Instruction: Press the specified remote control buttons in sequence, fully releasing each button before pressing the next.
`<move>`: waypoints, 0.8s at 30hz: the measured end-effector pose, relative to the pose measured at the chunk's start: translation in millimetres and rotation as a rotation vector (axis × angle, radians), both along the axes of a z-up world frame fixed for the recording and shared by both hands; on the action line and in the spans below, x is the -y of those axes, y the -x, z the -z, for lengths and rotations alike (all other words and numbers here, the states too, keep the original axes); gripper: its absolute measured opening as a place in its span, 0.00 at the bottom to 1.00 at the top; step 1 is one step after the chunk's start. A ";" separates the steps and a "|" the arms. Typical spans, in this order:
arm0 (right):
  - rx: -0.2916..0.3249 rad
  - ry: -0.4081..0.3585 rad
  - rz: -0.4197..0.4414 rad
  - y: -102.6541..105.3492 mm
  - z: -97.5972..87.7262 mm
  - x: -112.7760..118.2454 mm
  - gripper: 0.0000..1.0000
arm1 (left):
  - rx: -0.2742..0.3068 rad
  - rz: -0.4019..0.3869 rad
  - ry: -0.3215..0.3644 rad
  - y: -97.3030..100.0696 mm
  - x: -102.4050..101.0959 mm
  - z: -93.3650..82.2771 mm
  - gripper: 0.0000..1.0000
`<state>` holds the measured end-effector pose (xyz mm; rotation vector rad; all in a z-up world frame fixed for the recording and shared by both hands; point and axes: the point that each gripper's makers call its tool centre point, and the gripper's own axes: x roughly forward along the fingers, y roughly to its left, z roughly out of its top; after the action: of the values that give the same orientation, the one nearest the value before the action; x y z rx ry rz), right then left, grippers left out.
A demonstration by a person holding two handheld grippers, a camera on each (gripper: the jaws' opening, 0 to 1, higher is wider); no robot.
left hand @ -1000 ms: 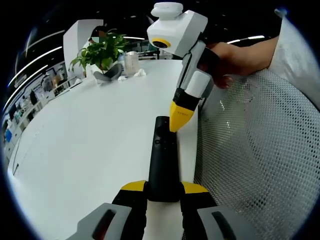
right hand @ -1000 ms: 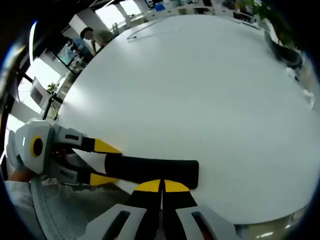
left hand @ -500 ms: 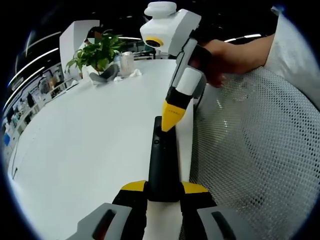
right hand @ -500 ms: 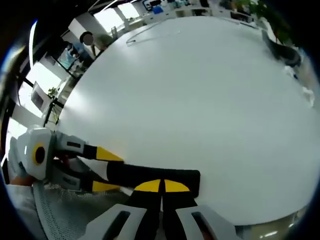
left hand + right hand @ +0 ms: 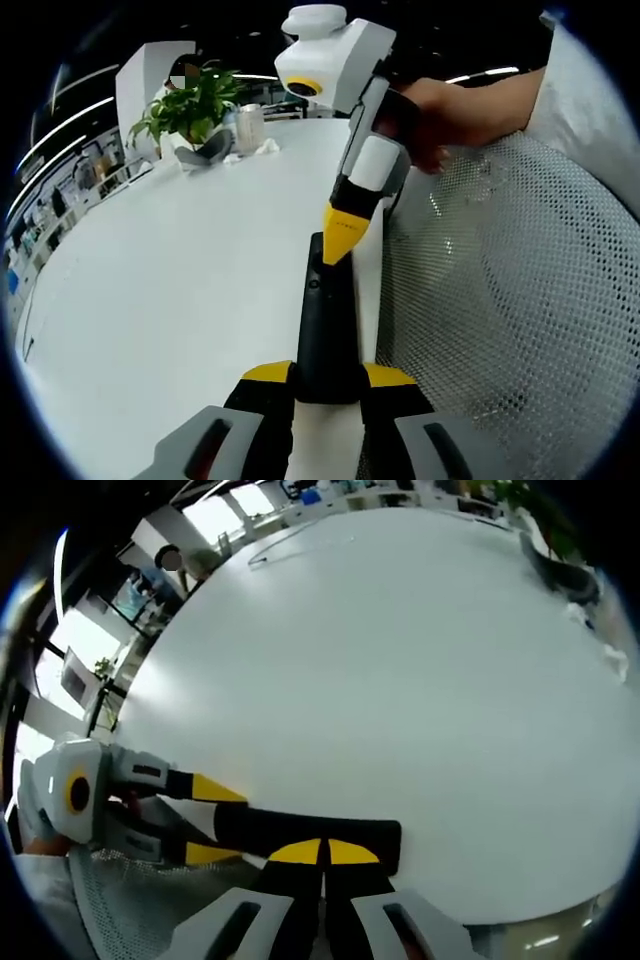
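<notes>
Gripping remote (image 5: 325, 330), left tool (image 5: 327, 373); right tool (image 5: 339, 240) tip touching it.

Open-plan office.
A long white table (image 5: 160, 270) runs to a potted plant (image 5: 195, 100) at upper left; ceiling strip lights (image 5: 490, 74) upper right; bright windows (image 5: 235, 505) and screens along the far edge.

Black remote (image 5: 325, 330) on a plain white table (image 5: 170, 290). Left gripper (image 5: 326, 378) has yellow tips on grey-and-black jaws with red marks; right gripper (image 5: 340, 240) is white and grey with one yellow pointed tip (yellow ring on its white box too). Mesh chair back (image 5: 510, 300) is white with a fine dotted hole pattern. Green leafy plant (image 5: 195, 100) at the far edge. White sleeve (image 5: 590, 110).
</notes>
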<state>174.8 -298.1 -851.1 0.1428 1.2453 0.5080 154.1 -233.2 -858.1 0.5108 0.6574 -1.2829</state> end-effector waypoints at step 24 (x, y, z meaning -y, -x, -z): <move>-0.057 0.002 -0.004 -0.2 2.3 -2.1 0.00 | 0.001 -0.002 -0.003 0.6 -0.7 0.9 0.25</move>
<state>175.0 -296.1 -853.4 0.1538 1.3024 0.5093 153.6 -232.5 -859.1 0.5131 0.6591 -1.2798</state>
